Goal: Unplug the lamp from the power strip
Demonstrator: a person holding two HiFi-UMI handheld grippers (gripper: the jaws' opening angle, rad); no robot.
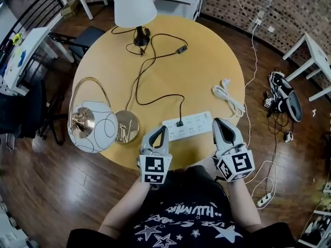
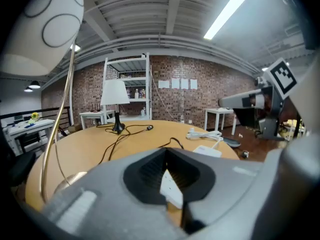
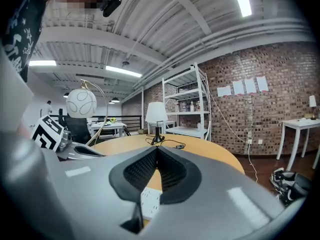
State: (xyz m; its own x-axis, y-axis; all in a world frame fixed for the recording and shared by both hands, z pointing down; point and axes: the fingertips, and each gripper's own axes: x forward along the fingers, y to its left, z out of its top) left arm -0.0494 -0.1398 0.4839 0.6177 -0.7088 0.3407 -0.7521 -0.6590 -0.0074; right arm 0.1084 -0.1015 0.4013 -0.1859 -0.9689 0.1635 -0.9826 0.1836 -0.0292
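A white-shaded lamp (image 1: 134, 4) on a black base stands at the far side of the round wooden table (image 1: 207, 56). Its black cord (image 1: 150, 61) winds to a black plug (image 1: 179, 123) seated in the white power strip (image 1: 191, 125) near the front edge. My left gripper (image 1: 164, 128) is shut and empty, its tips just short of the strip's left end. My right gripper (image 1: 215, 121) is shut and empty at the strip's right end. Through the left gripper's (image 2: 166, 151) jaws the strip (image 2: 171, 186) shows below. The right gripper (image 3: 156, 150) also looks over the strip (image 3: 150, 199) toward the lamp (image 3: 156, 113).
A white globe lamp (image 1: 92, 119) on a brass arc and round brass base (image 1: 126, 126) stands at the table's left front. The strip's white cable (image 1: 227, 94) lies coiled at the right. Chairs, small white tables and loose cables on the floor ring the table.
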